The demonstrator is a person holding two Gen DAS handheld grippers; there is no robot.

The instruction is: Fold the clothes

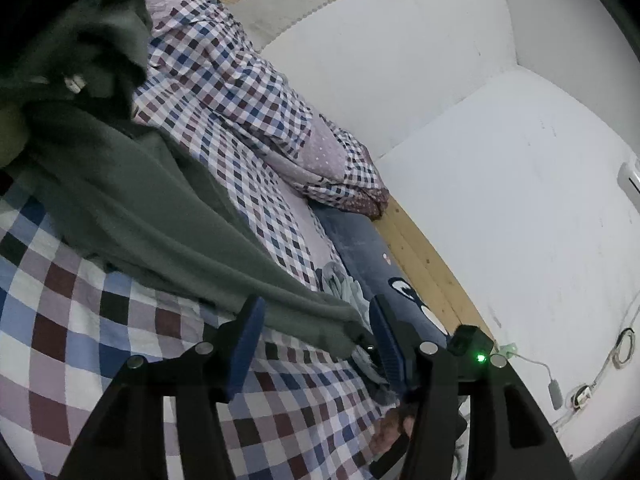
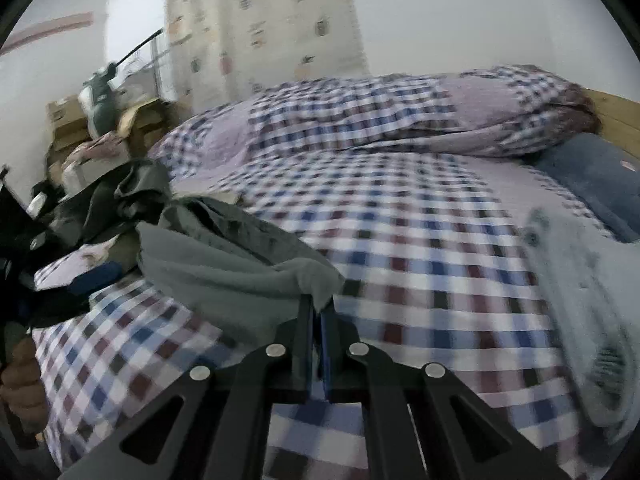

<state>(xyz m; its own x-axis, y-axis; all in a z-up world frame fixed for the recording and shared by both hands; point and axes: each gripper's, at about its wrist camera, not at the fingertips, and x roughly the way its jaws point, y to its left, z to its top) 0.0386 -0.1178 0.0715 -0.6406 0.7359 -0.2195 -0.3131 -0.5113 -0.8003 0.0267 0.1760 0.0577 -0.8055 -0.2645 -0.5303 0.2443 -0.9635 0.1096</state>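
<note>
One grey garment (image 1: 160,216) stretches diagonally toward right claw (image 2: 318,312).

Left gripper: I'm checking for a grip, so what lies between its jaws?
In the left wrist view, the green garment lies between the open left gripper's jaws, over the checked sheet.
</note>
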